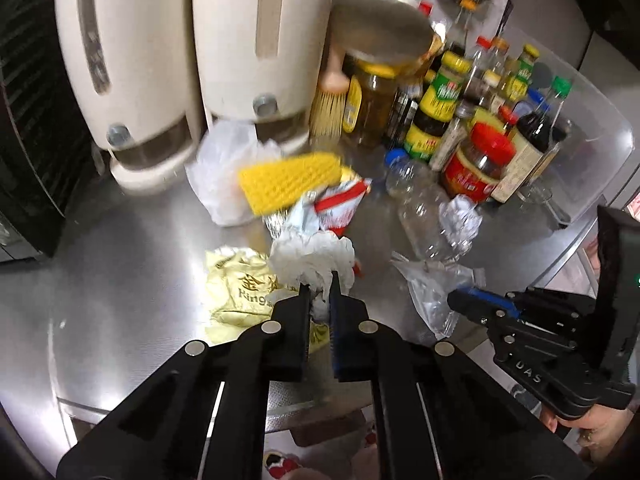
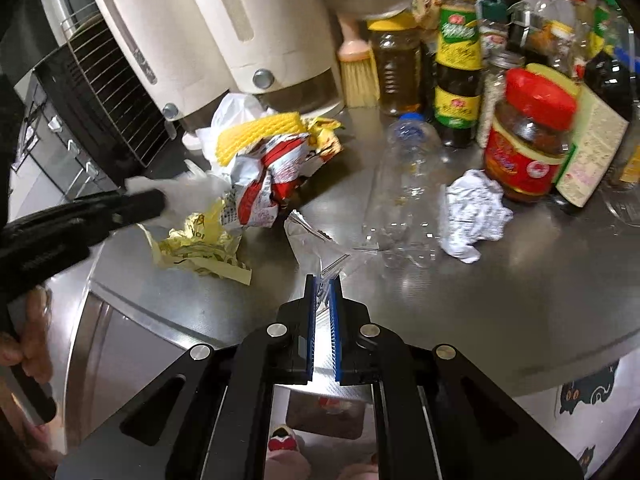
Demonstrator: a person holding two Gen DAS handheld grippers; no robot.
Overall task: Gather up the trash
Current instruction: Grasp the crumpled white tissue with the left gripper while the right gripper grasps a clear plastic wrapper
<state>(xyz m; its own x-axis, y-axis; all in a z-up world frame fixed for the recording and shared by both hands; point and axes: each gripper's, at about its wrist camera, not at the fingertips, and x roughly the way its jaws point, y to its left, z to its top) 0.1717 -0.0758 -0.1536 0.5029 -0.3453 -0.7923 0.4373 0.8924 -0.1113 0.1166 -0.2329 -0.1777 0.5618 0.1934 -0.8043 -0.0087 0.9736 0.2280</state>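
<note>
Trash lies on a steel counter (image 1: 120,248). My left gripper (image 1: 320,292) is shut on a crumpled white tissue (image 1: 312,256), held just above a pale yellow wrapper (image 1: 240,292). In the right wrist view the left gripper (image 2: 156,204) shows at the left with the tissue (image 2: 192,188). My right gripper (image 2: 324,292) is shut on the edge of a clear plastic bag (image 2: 316,240); it shows in the left wrist view (image 1: 456,300) with the bag (image 1: 432,292). A red and white snack wrapper (image 2: 272,176), an empty clear bottle (image 2: 404,184) and a crumpled paper ball (image 2: 472,212) lie nearby.
Two cream dispensers (image 1: 160,60) stand at the back left beside a black appliance (image 2: 100,120). A yellow brush (image 1: 288,180) lies on a white bag (image 1: 224,168). Sauce bottles and jars (image 2: 528,136) crowd the back right. The counter's front edge (image 2: 160,320) is near.
</note>
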